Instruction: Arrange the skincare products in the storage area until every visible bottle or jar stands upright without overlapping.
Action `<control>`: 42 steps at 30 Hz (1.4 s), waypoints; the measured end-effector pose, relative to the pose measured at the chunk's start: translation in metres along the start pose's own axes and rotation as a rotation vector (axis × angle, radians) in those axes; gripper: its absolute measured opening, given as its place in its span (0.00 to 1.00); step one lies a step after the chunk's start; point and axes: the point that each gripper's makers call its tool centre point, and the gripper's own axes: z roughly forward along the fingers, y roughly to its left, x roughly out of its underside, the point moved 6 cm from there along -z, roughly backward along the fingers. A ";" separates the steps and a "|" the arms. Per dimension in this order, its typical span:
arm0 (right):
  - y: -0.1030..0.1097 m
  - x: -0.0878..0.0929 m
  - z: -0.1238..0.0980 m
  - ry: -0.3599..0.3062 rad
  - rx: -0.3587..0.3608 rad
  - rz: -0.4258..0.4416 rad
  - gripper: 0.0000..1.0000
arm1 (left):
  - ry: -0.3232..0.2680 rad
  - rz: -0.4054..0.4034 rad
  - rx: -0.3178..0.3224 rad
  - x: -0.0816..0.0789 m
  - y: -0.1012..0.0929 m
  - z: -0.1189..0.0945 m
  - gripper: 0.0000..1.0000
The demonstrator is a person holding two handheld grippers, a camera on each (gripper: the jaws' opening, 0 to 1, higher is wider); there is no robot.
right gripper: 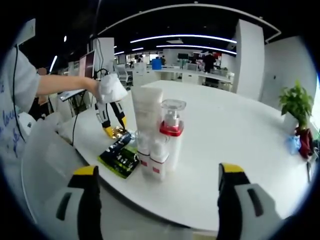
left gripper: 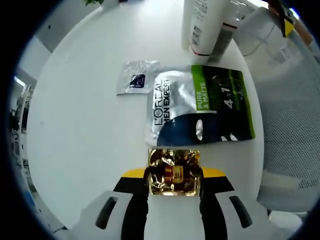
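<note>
On table (left gripper: 80,130): sachet (left gripper: 200,105) reads "L'OREAL MEN EXPERT PURE & MATTE".

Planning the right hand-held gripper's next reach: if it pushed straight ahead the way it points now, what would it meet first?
Probably the cluster of upright white bottles, dead ahead between the open jaws of the right hand-held gripper: the tall white tube and clear-capped pump bottle. Depth is uncertain.

A round white table (right gripper: 240,150) carries the items. A leafy green potted plant (right gripper: 296,107) stands at its far edge beside a small crumpled blue object (right gripper: 294,144). Behind lie white office desks (right gripper: 200,76), a white pillar (right gripper: 249,60) and 2 long ceiling light strips (right gripper: 185,39).
</note>
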 end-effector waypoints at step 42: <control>0.002 -0.001 0.000 -0.002 0.001 0.008 0.98 | -0.131 0.008 -0.052 -0.047 0.027 -0.020 0.38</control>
